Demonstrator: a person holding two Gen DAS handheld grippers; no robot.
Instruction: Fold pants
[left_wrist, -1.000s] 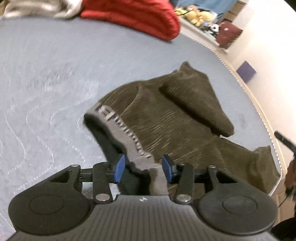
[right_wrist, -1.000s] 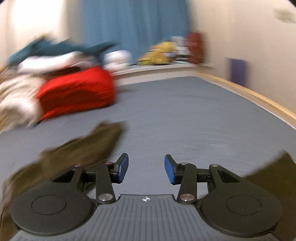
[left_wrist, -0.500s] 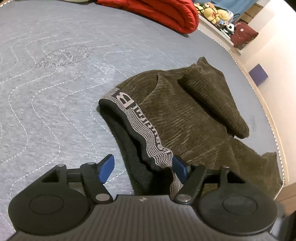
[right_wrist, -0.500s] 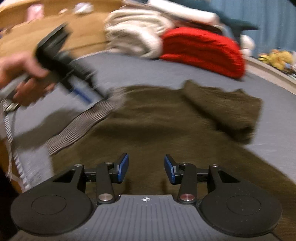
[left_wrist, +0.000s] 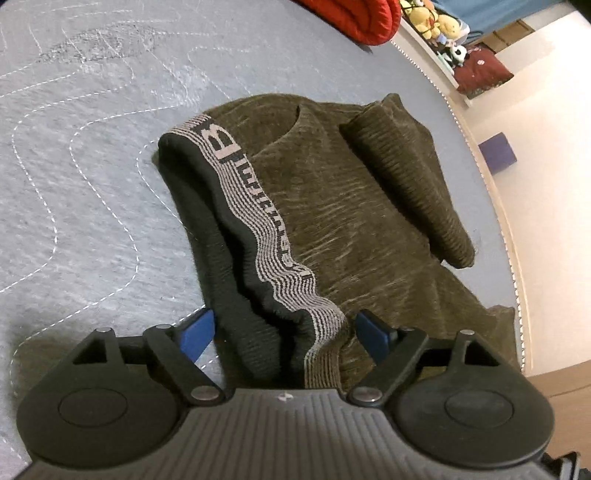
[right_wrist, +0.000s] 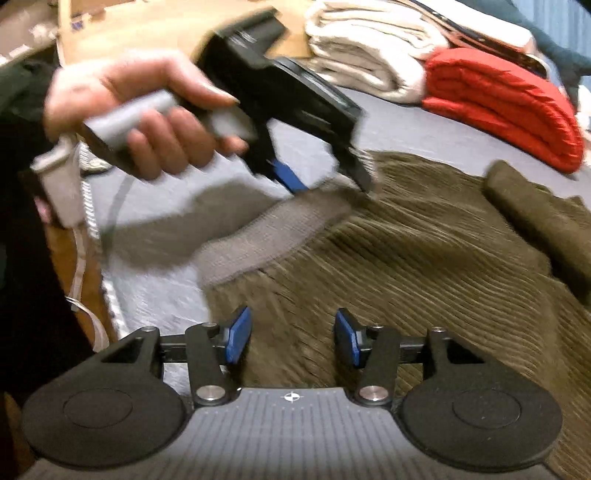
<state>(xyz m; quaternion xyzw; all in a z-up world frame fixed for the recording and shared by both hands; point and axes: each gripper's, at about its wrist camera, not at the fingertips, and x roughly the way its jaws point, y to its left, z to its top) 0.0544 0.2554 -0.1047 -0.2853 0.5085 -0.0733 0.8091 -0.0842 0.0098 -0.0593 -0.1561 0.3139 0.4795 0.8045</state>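
Observation:
Olive-brown corduroy pants (left_wrist: 351, 206) lie crumpled on the grey quilted mattress (left_wrist: 92, 166), one leg folded over near the far edge. Their striped grey waistband (left_wrist: 255, 221) runs toward my left gripper (left_wrist: 285, 332). Its jaws are opening wide; the waistband lies loose between the blue pads, which do not press it. The right wrist view shows the pants (right_wrist: 424, 266) under my right gripper (right_wrist: 292, 339). Its jaws are opening just above the fabric, with nothing pinched. A hand (right_wrist: 147, 122) holds the left gripper (right_wrist: 325, 181) at the waistband (right_wrist: 273, 229).
A folded red blanket (right_wrist: 509, 107) and white folded towels (right_wrist: 369, 48) sit at the far side of the bed. Plush toys (left_wrist: 436, 18) line a ledge beyond. The mattress edge (left_wrist: 491, 192) runs close along the pants' right side, with a purple box (left_wrist: 496, 153) on the floor.
The left jaws have spread off the waistband, which has dropped onto the bed as the gripper sank. The right gripper swung from the far wall round to the pants.

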